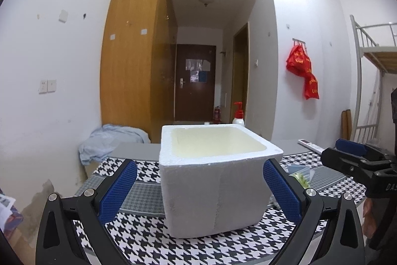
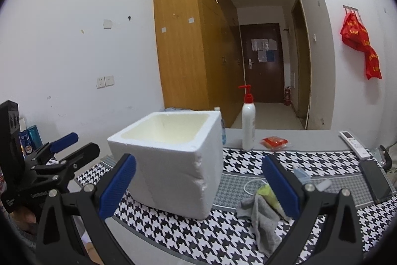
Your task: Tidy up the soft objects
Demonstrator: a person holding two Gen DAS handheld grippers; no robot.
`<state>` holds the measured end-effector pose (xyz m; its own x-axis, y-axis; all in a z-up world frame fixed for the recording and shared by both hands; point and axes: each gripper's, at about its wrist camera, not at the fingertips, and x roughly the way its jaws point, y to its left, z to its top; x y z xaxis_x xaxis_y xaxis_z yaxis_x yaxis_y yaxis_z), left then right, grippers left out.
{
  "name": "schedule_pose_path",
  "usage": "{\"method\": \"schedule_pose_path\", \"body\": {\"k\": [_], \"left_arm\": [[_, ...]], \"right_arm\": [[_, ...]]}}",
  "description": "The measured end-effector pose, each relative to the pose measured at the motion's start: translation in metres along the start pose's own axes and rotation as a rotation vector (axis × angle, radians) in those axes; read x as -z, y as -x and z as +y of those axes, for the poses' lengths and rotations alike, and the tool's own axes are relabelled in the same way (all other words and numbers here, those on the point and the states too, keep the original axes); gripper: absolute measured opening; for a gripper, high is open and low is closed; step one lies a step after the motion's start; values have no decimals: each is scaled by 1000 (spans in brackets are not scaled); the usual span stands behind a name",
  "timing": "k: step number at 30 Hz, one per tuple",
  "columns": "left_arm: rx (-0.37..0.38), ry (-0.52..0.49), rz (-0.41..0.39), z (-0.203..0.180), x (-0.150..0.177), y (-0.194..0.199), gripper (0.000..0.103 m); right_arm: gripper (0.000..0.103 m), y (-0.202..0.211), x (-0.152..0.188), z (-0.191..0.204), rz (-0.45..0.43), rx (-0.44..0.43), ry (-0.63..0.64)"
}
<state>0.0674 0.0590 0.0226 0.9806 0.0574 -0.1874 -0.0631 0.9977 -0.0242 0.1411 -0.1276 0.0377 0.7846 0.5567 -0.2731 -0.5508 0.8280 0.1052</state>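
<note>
You've hardly begun: both grippers' fingers are spread and empty, the foam box (image 2: 171,160) at frame centre looks empty, and the grey cloth (image 2: 263,220) lies on the tabletop (image 2: 310,160) lower right.

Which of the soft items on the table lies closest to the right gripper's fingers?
The grey cloth, crumpled just inside the right gripper, by its right-side finger. The yellow-green piece lies just behind it; the red packet sits far back by the pump bottle.

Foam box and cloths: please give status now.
Left tongs open, astride foam box. Right tongs open, empty. Box looks empty; grey cloth on mat beside it. Nothing blocking.
</note>
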Motion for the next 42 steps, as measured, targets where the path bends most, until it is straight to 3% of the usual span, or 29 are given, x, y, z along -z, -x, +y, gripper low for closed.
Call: {"method": "schedule_pose_path", "body": {"k": [27,42], "left_arm": [[277,-102,112,-85,19,-35,102],[347,-167,183,-120,26,-50,102]], "right_arm": [[103,38,28,-69,38,208,-77],[103,43,37,-93,45,237,-107]]}}
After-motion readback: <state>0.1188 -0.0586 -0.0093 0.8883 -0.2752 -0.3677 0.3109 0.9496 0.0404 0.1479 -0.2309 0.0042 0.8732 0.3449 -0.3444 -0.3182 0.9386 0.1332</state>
